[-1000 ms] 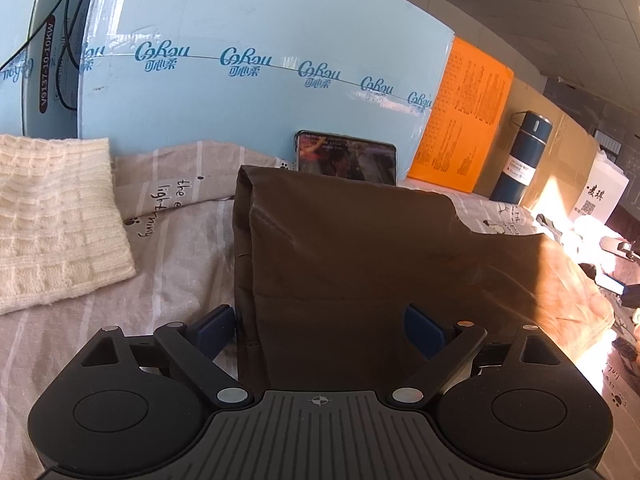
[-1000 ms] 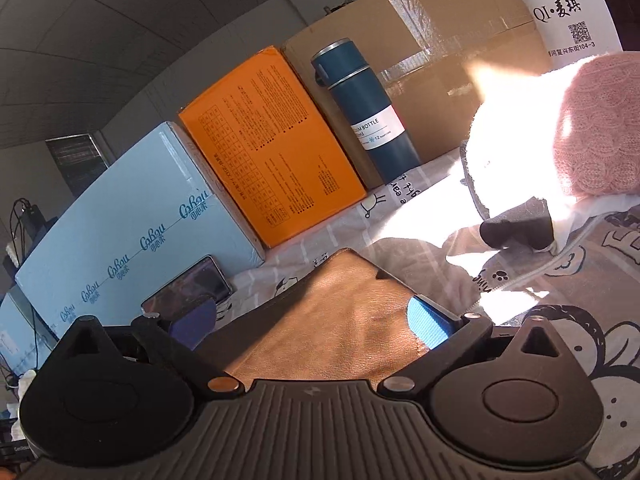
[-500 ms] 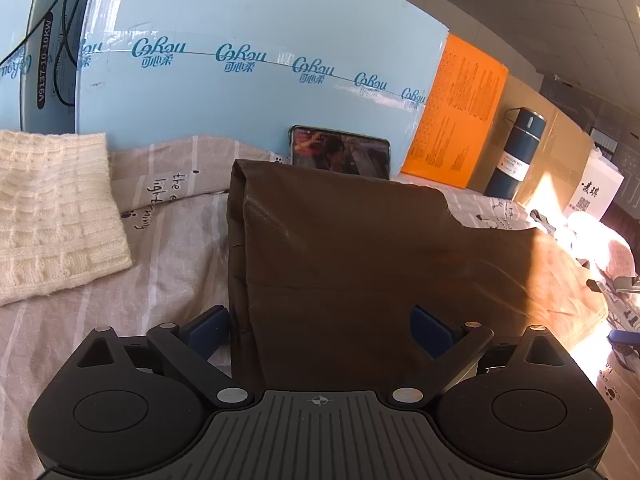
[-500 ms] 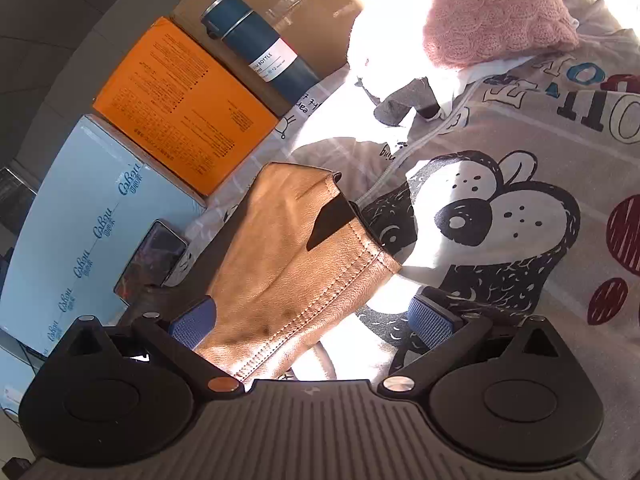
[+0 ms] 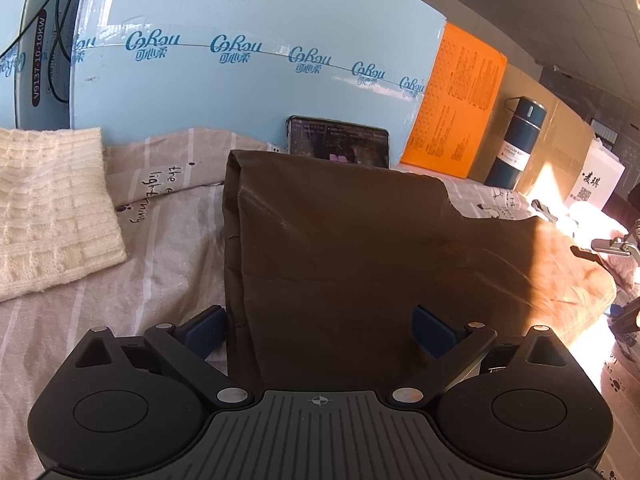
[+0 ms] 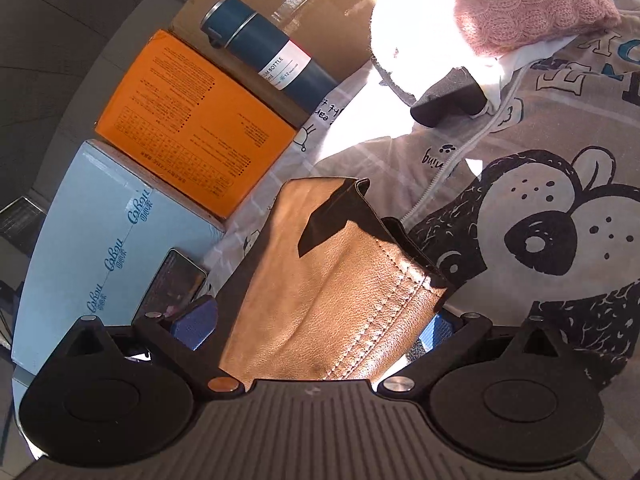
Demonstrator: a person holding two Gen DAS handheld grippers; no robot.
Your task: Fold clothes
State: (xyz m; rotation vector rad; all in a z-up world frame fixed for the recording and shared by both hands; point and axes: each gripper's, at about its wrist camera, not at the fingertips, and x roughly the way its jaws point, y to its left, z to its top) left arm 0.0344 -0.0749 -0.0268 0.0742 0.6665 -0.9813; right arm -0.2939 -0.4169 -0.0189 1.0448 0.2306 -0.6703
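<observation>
Left wrist view: left gripper (image 5: 318, 330), jaws spread wide, recently widening, straddling brown leather garment (image 5: 360, 248).
Garment place: folded on printed bedsheet (image 5: 168, 240).
Right gripper (image 6: 320, 326): jaws wide, garment edge between.

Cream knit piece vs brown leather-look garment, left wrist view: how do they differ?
The cream ribbed-knit piece is pale and textured; the brown leather-look garment is dark, smooth and stitched. The cream knit piece lies off to the left, the brown garment centred between the open left hand-held gripper fingers. Both lie folded on the striped bedsheet.
</observation>
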